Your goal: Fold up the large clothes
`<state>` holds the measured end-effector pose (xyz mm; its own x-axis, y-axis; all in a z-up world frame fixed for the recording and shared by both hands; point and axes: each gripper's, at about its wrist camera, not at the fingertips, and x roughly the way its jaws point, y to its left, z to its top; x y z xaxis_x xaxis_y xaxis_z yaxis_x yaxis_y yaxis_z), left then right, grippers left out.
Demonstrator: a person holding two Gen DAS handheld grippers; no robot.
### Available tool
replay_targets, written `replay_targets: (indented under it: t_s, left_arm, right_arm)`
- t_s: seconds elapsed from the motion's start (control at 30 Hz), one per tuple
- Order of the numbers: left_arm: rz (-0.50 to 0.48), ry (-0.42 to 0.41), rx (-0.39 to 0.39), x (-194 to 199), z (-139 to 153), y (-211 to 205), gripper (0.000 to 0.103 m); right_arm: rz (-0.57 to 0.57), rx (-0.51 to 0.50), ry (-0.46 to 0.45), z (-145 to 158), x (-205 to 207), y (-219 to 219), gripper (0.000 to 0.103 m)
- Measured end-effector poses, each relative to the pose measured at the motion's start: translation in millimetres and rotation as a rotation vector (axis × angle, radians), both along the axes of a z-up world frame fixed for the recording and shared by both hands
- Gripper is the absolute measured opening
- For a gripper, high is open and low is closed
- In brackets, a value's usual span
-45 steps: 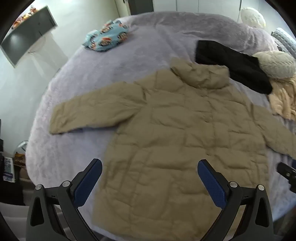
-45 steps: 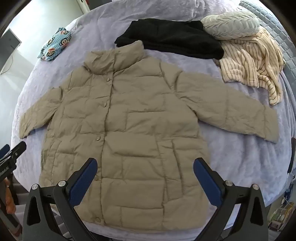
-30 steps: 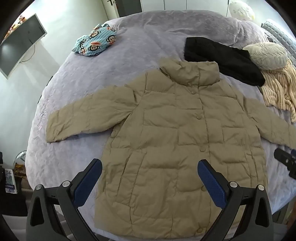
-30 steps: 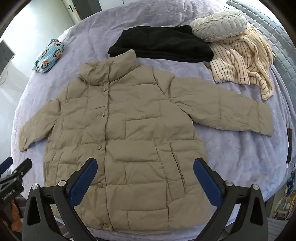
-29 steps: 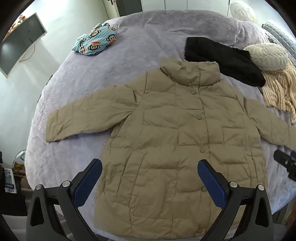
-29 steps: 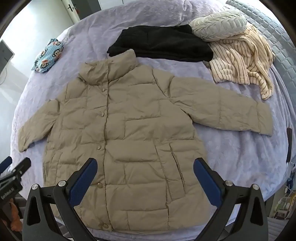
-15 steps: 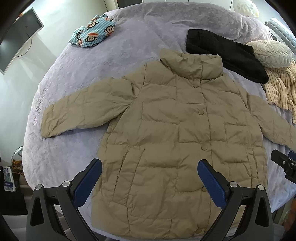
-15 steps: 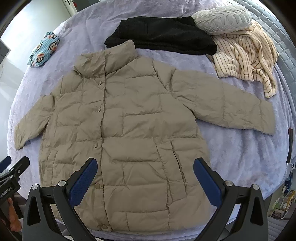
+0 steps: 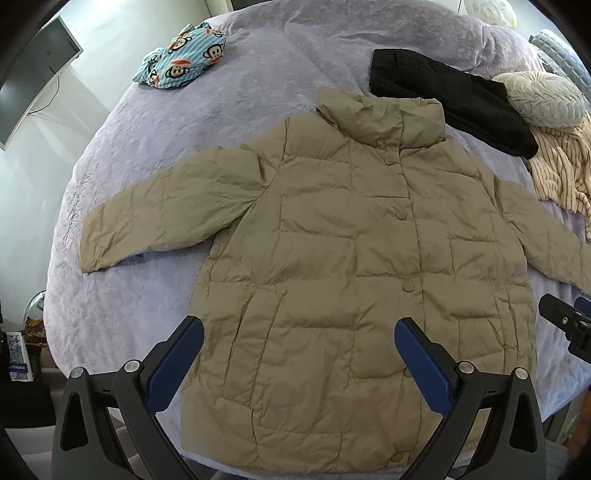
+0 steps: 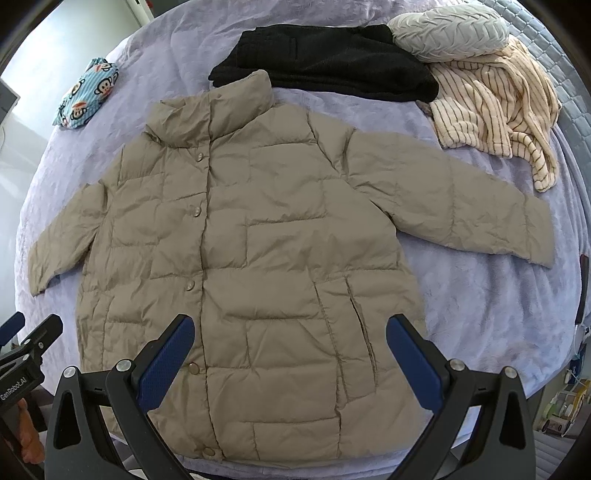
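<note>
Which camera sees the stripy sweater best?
The right wrist view. There the striped sweater shows nearly whole, crumpled beside the black garment and partly under the grey pillow. The left wrist view catches only part of it, squashed against the picture's right edge.

Gripper lettering: "GenRobot.AI", white print on the black body of the left gripper, seen at the lower left edge of the right wrist view.
Bed cover embroidery: stitched lettering near the left edge of the lilac bed cover, too distorted to read.
Booklet: a word on a blue booklet beside the bed, too small to read.
</note>
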<state>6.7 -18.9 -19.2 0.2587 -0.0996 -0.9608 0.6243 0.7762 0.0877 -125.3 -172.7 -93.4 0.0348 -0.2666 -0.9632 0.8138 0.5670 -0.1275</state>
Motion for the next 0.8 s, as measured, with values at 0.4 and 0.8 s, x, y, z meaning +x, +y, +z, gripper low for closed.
replay_targets:
  t_s: [0.4,0.8]
  left_arm:
    - [-0.008,0.002,0.008,-3.6,-2.0,-3.2,0.103]
    - [-0.003,0.013,0.021,0.8,-4.0,-5.9,0.103]
  right_arm:
    - [0.011,0.012,0.007,-2.8,2.9,1.0,0.103]
    - [0.013,0.016,0.009,-5.7,5.2,1.4,0.103]
